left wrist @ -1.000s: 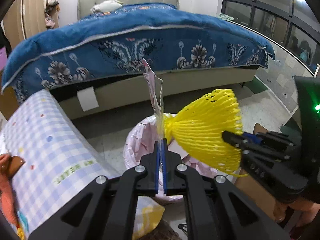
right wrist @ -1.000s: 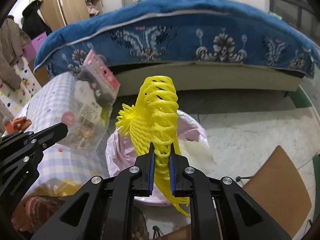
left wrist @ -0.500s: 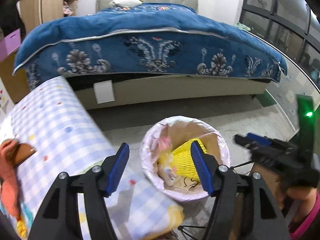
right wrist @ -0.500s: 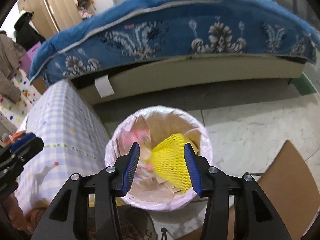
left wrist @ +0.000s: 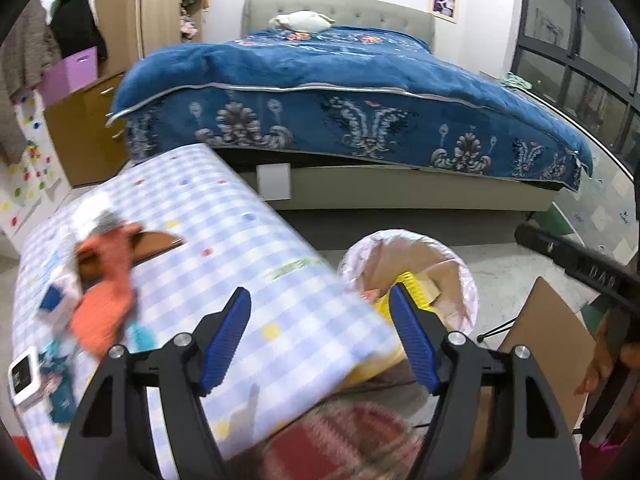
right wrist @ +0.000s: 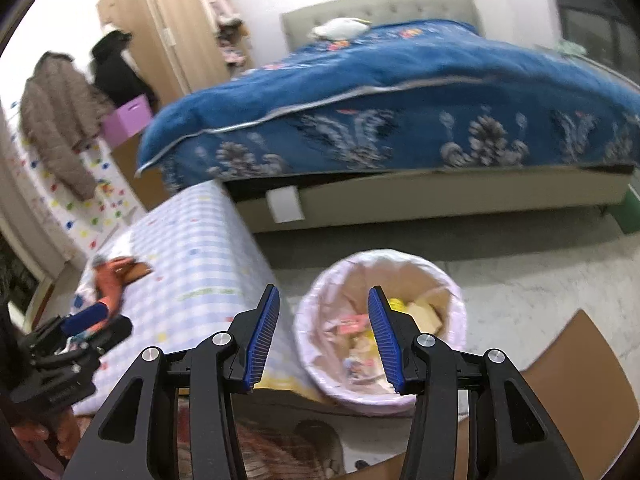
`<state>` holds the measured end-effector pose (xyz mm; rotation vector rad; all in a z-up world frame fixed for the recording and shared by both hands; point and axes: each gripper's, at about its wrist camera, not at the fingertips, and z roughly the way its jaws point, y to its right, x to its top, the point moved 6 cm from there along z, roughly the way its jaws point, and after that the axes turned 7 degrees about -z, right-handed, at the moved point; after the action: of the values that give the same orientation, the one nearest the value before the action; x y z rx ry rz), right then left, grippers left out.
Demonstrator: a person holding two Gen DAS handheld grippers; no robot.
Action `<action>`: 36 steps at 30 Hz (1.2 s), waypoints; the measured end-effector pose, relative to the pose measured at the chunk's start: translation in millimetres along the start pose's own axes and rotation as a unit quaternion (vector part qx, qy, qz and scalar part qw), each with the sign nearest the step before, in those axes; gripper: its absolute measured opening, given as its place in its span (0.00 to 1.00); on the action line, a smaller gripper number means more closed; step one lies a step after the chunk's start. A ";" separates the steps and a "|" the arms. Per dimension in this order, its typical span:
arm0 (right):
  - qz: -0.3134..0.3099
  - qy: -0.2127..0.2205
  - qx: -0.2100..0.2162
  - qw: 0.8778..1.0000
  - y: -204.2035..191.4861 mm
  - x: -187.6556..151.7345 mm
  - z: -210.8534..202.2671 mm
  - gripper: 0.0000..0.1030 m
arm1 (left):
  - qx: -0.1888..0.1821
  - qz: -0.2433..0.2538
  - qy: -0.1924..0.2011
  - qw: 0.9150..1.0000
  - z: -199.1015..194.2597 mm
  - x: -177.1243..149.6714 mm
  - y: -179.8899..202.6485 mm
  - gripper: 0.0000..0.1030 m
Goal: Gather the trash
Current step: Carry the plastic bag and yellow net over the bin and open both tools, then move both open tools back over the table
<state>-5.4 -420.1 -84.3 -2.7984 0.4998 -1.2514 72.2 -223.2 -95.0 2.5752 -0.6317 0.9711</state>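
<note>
A pink-lined trash bin (left wrist: 468,276) (right wrist: 312,304) stands on the floor beside the checked table. Yellow foam netting (left wrist: 412,284) (right wrist: 396,304) and a pink wrapper (right wrist: 350,324) lie inside it. My left gripper (left wrist: 320,332) is open and empty above the table's near corner, left of the bin. My right gripper (right wrist: 320,332) is open and empty above the bin's left rim. On the table (left wrist: 240,240) lie an orange cloth (left wrist: 106,280) (right wrist: 110,284), teal scraps (left wrist: 60,384) and small packets (left wrist: 54,296). The left gripper also shows in the right wrist view (right wrist: 68,344).
A bed with a blue quilt (left wrist: 360,92) fills the far side. A brown cardboard sheet (left wrist: 548,344) (right wrist: 580,368) lies right of the bin. A white device (left wrist: 24,376) sits at the table's left edge. A wardrobe (right wrist: 176,28) and hanging coats (right wrist: 60,120) stand far left.
Both grippers opened and dropped the wrapper and the yellow netting into the bin. Since then both have swung left and back, towards the table.
</note>
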 end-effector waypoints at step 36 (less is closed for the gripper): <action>-0.235 -0.042 0.120 0.964 -248.1 -15.2 66.1 0.54 | 0.183 -0.212 -0.037 0.959 -39.2 -83.7 -251.4 0.82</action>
<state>101.8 -186.8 -99.7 -2.8246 -0.3261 -1.1484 121.8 32.4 -157.8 2.8977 0.1073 0.9120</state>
